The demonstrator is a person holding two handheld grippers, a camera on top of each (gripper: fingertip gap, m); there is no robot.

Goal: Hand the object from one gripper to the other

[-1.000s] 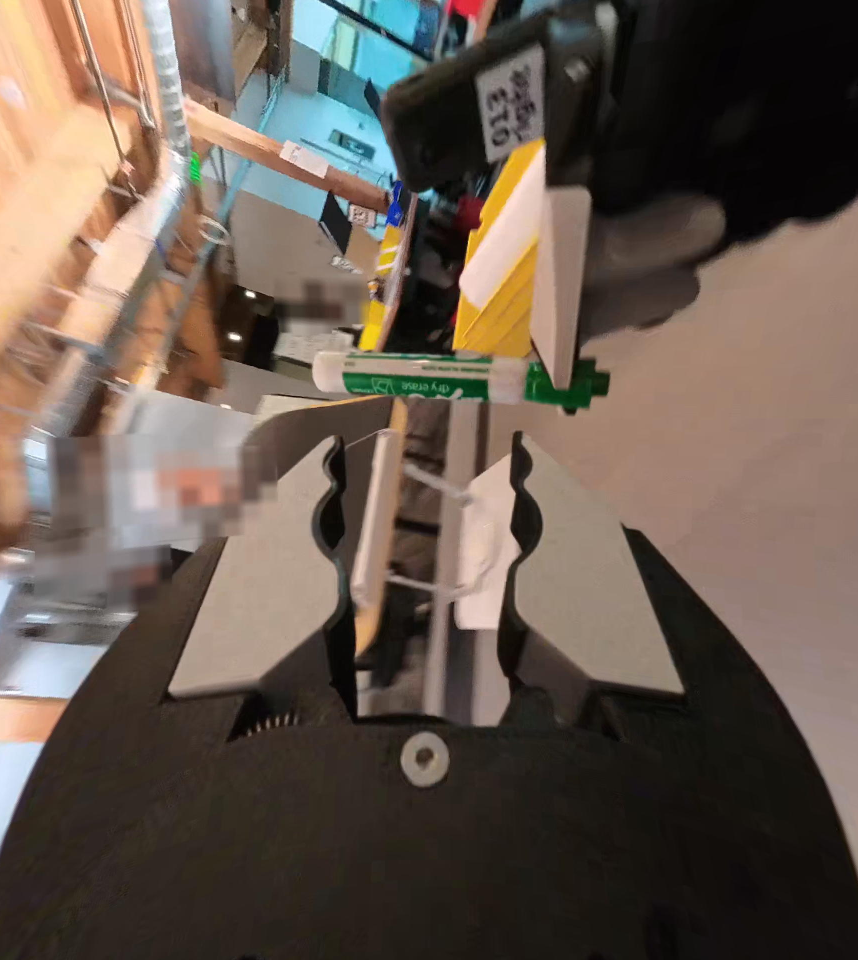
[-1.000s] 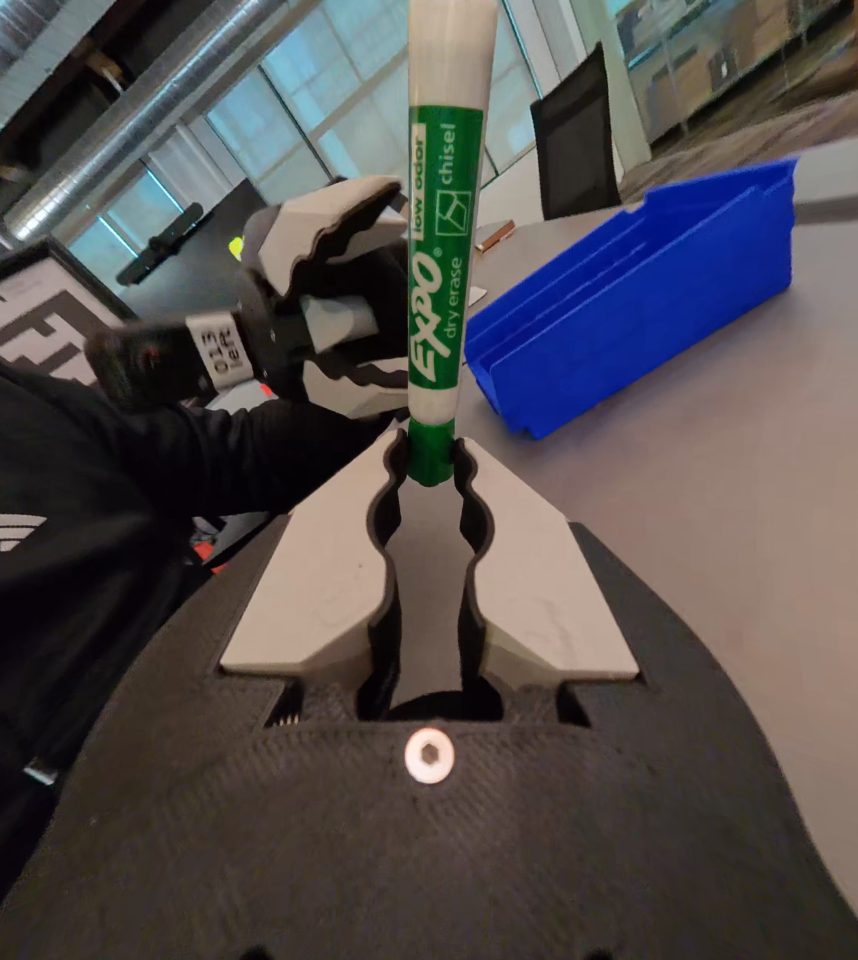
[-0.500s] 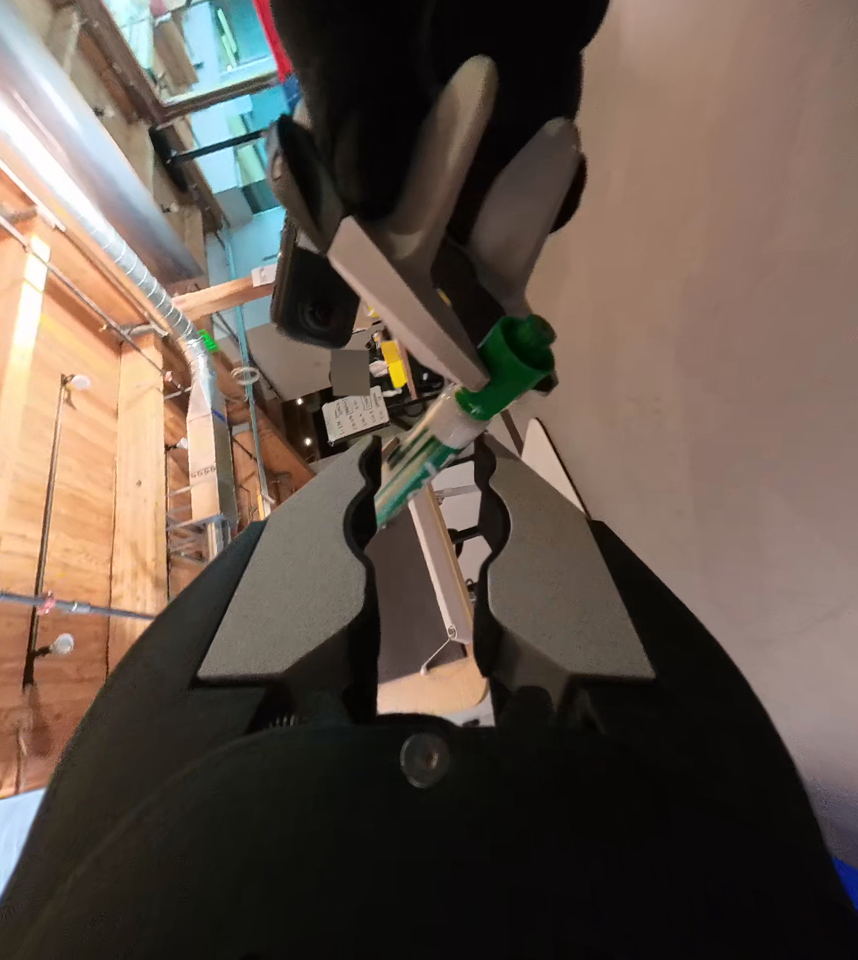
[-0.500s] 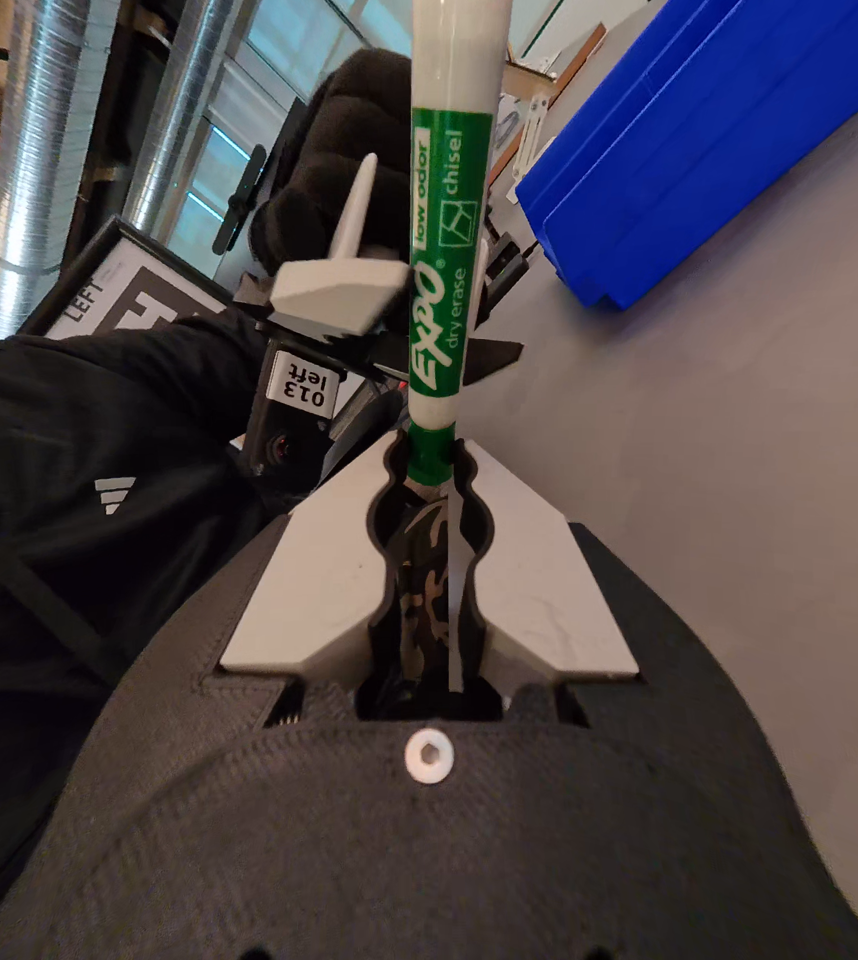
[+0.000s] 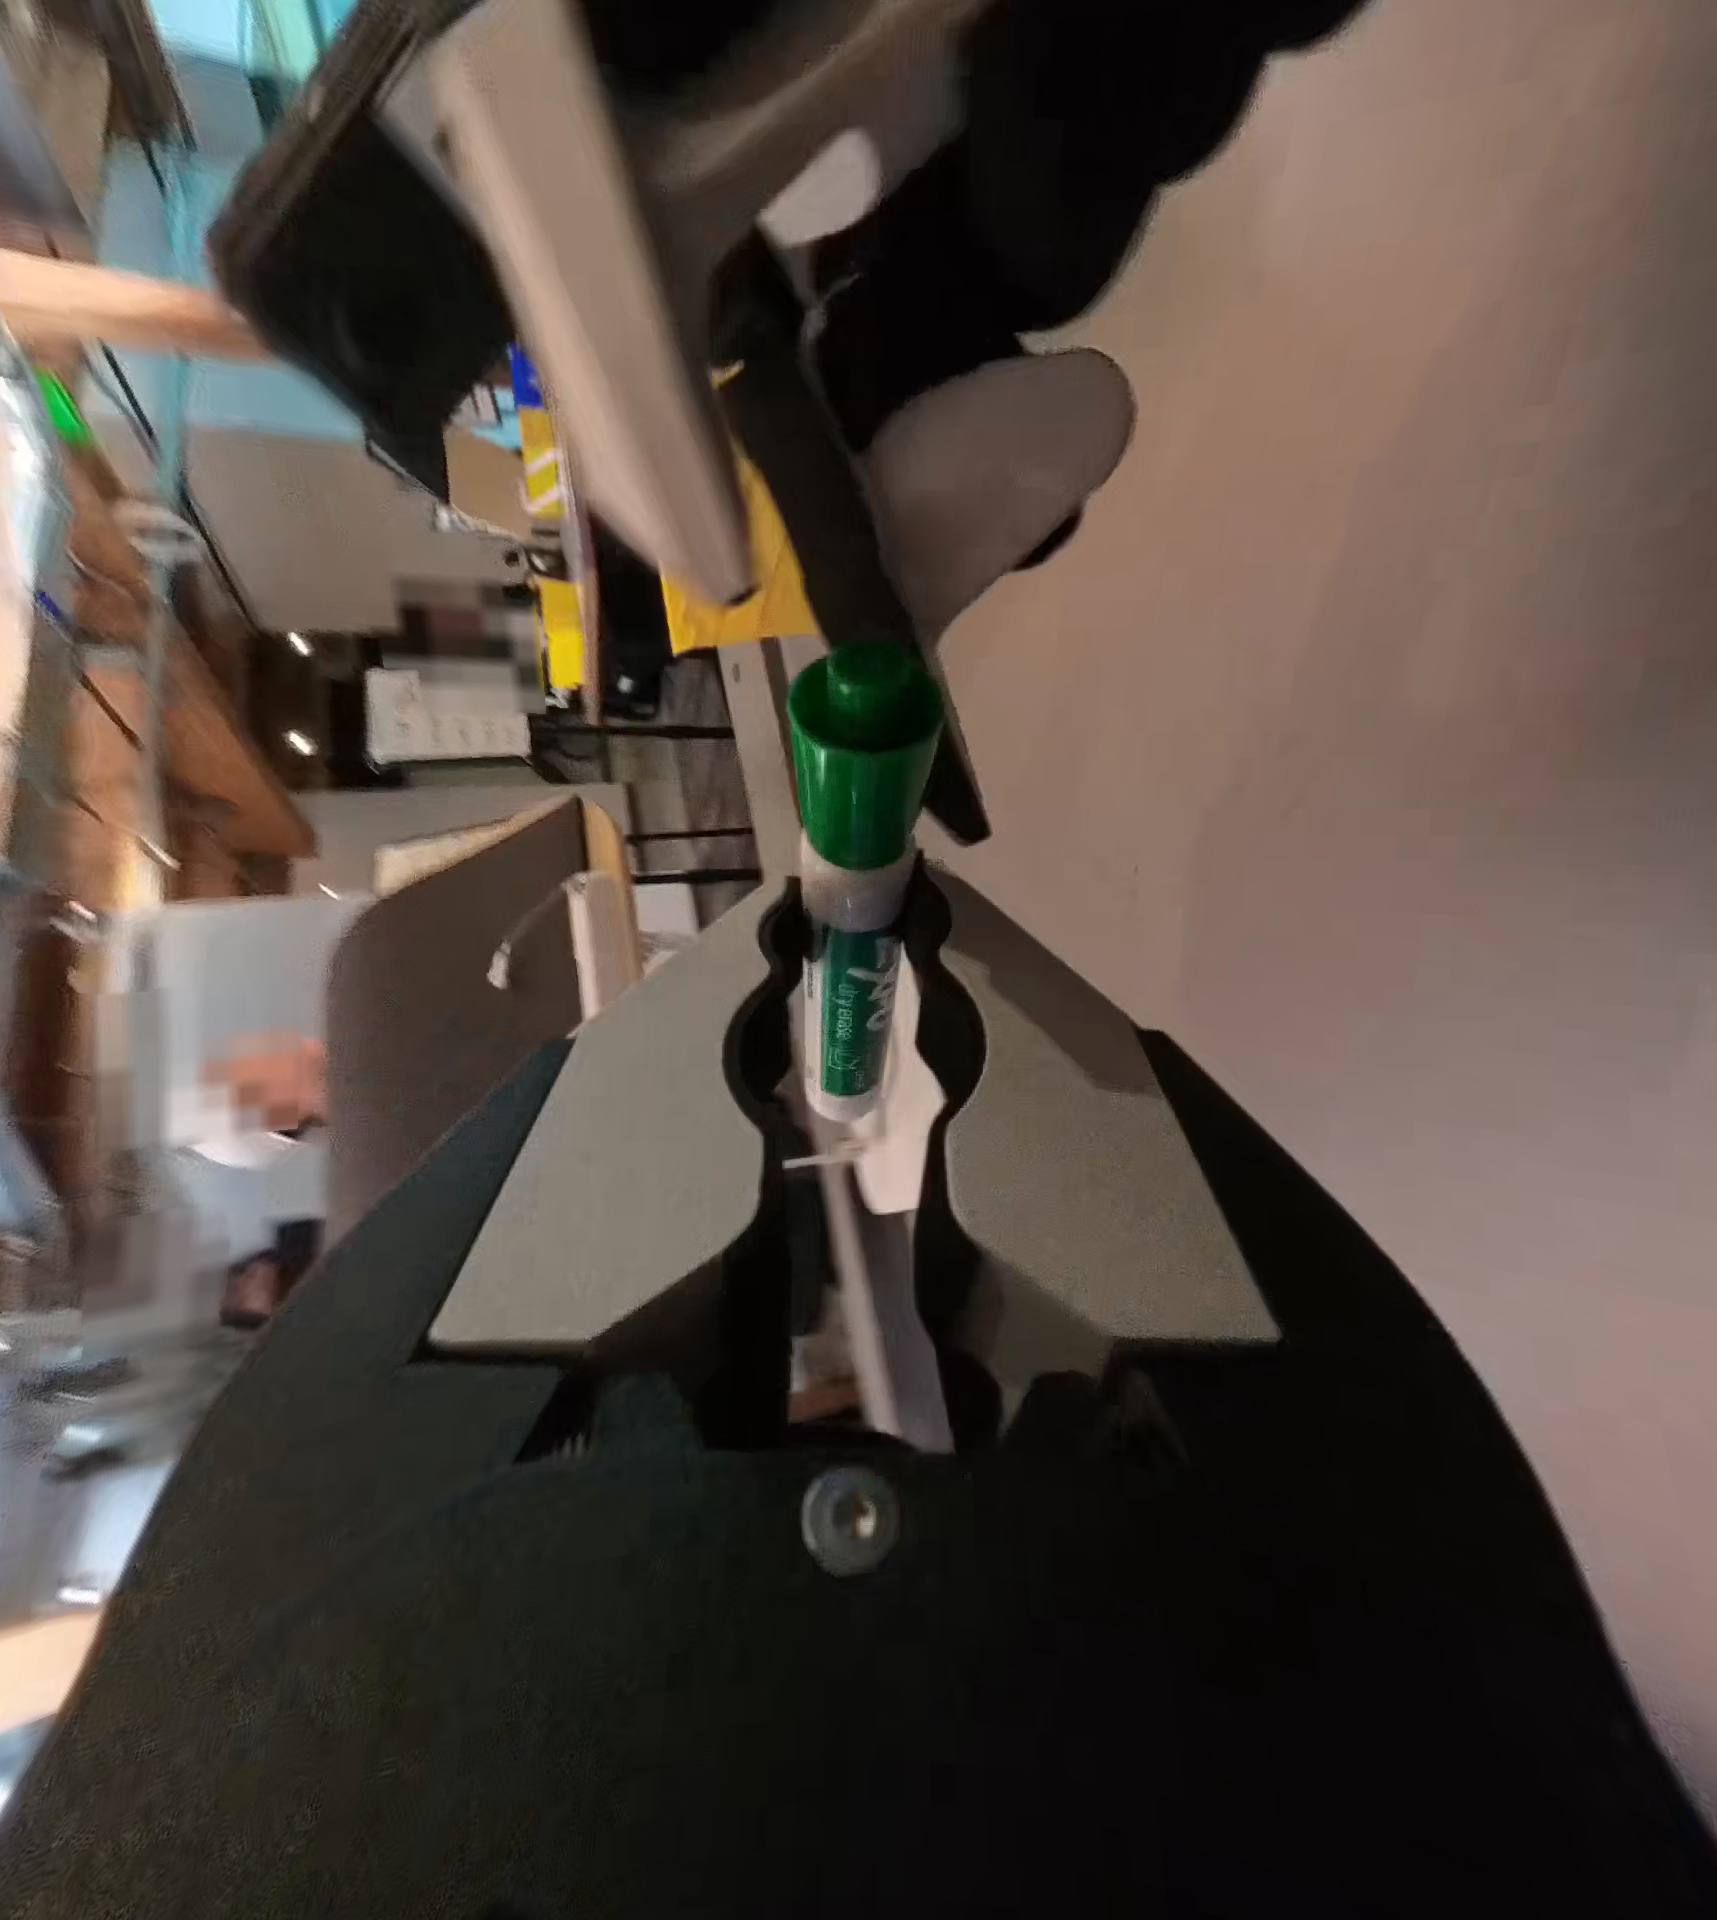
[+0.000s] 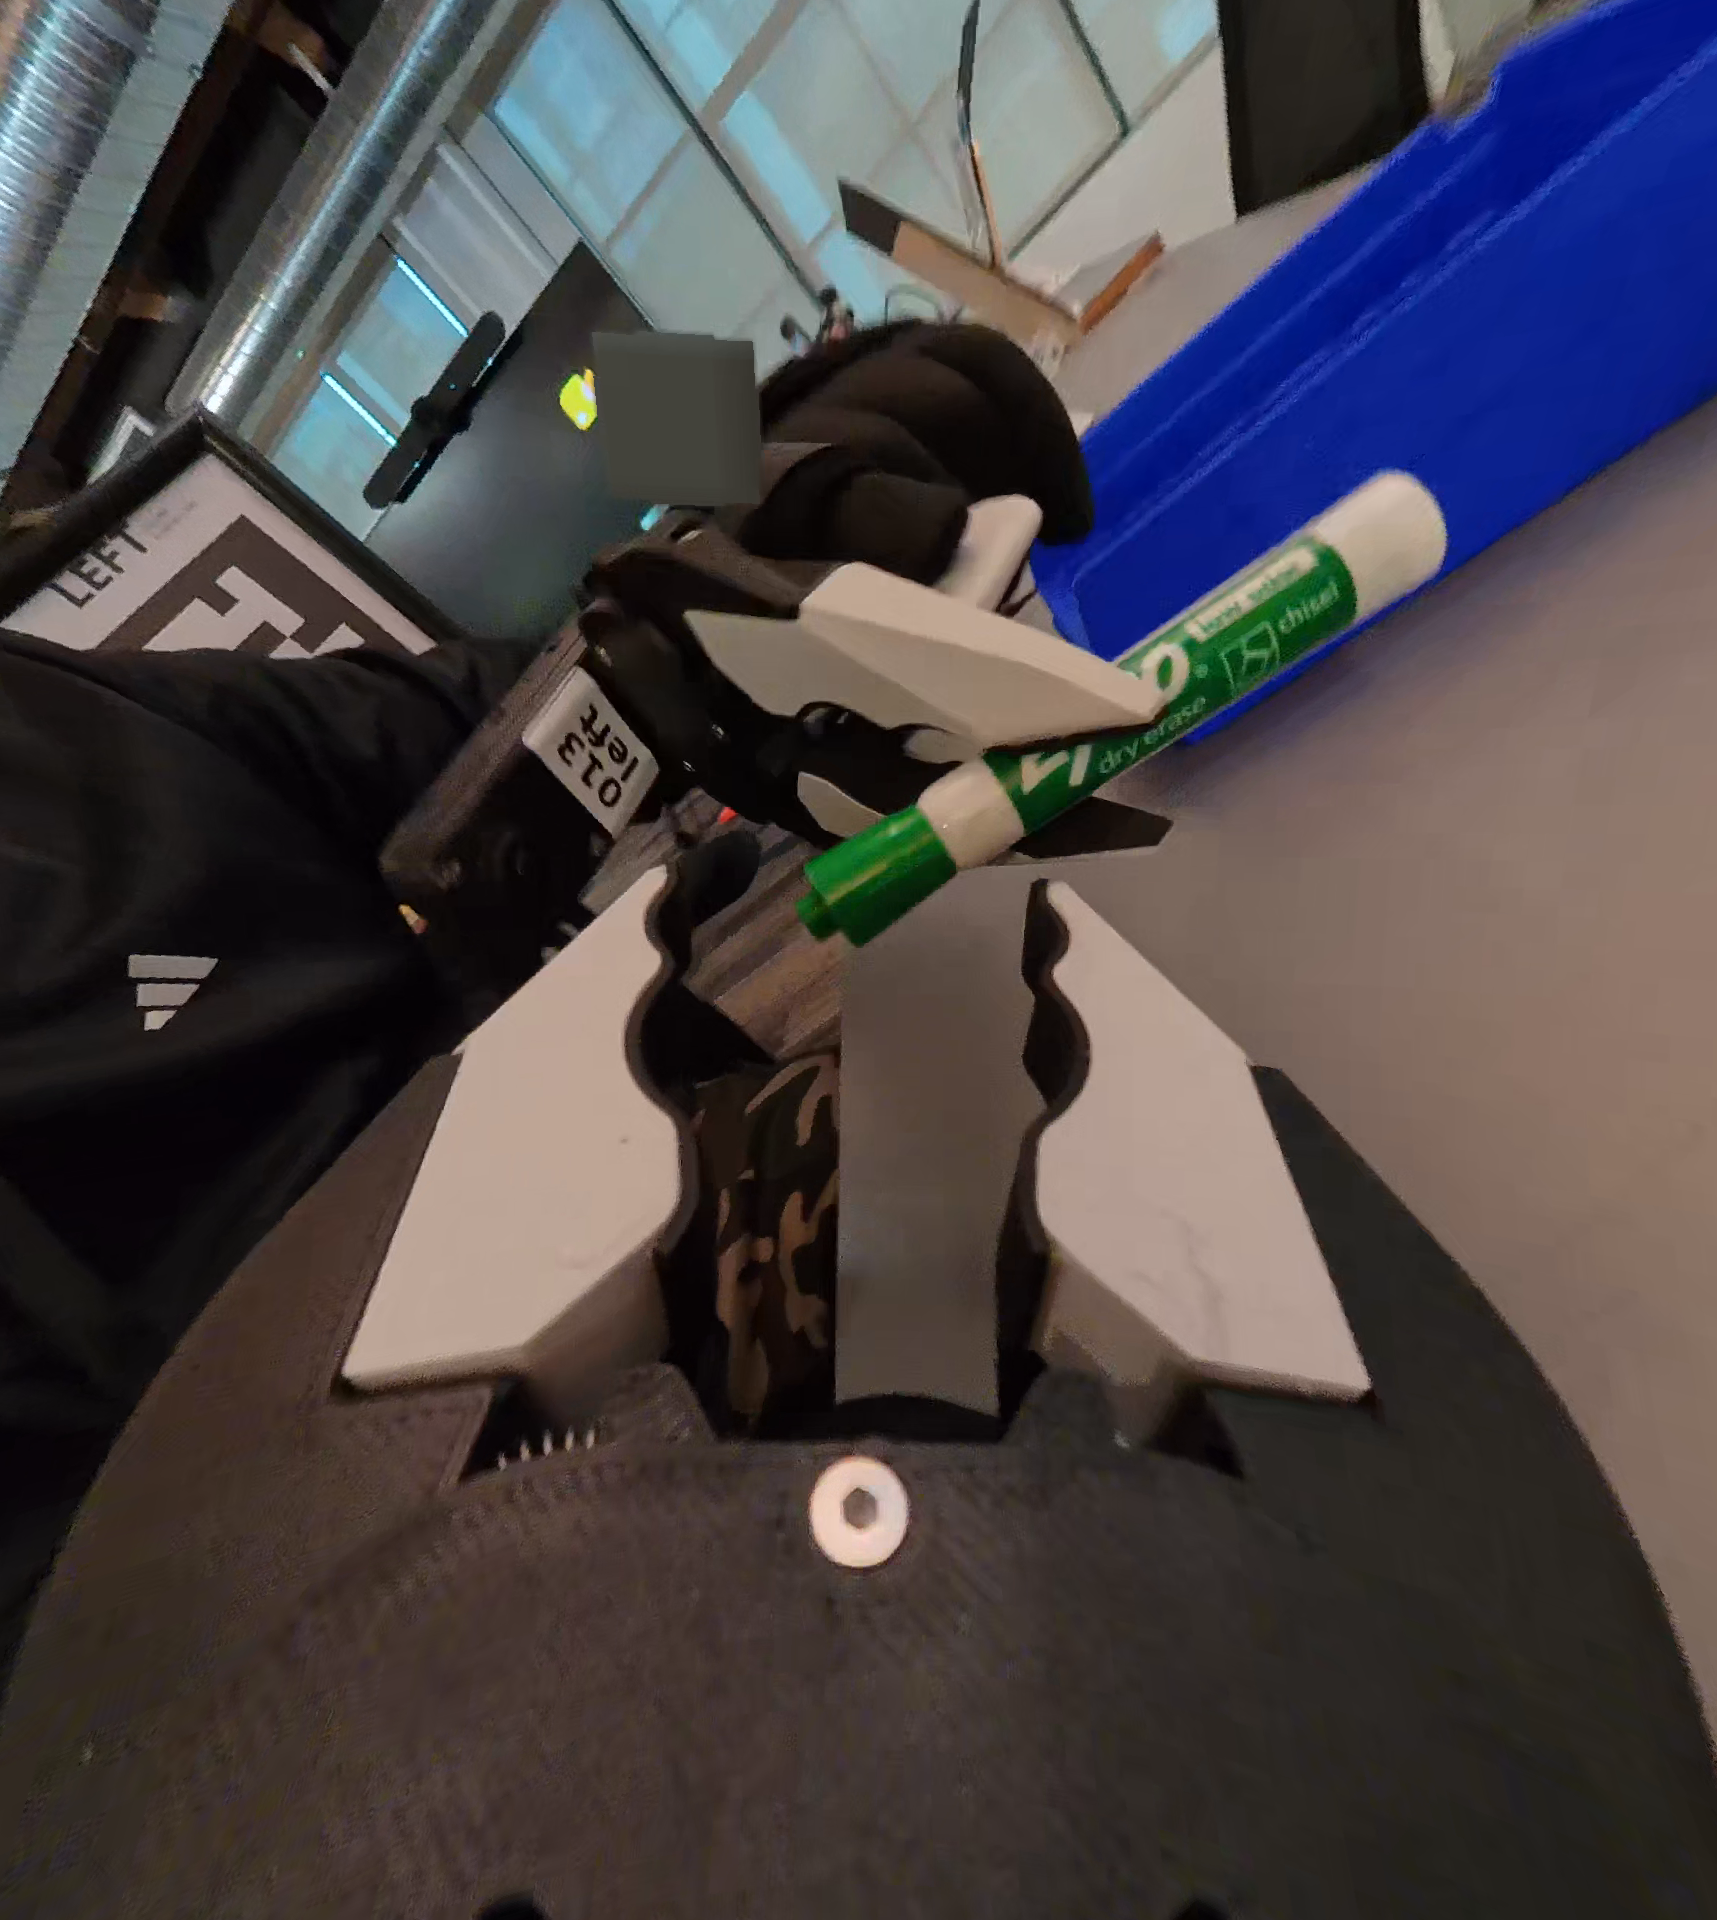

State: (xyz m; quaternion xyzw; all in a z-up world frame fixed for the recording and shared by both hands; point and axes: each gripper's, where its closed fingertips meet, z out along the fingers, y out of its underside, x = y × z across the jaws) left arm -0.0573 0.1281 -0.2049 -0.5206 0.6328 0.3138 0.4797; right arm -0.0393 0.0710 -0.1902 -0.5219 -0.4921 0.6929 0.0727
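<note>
Green-capped dry-erase marker (image 6: 1134,717): we log it clamped in left hand-held gripper (image 5: 859,914), above grey surface (image 6: 1456,1039). Right hand-held gripper (image 6: 849,914): released, empty. Handover judged done; next, we withdraw 1 gripper.

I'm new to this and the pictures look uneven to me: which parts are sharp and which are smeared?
Left wrist view: the green marker between the left gripper fingers is fairly sharp, while the room behind is streaked with motion blur. Right wrist view: mostly crisp, with wide-angle bending at the edges; the blue bin is slightly soft.
</note>
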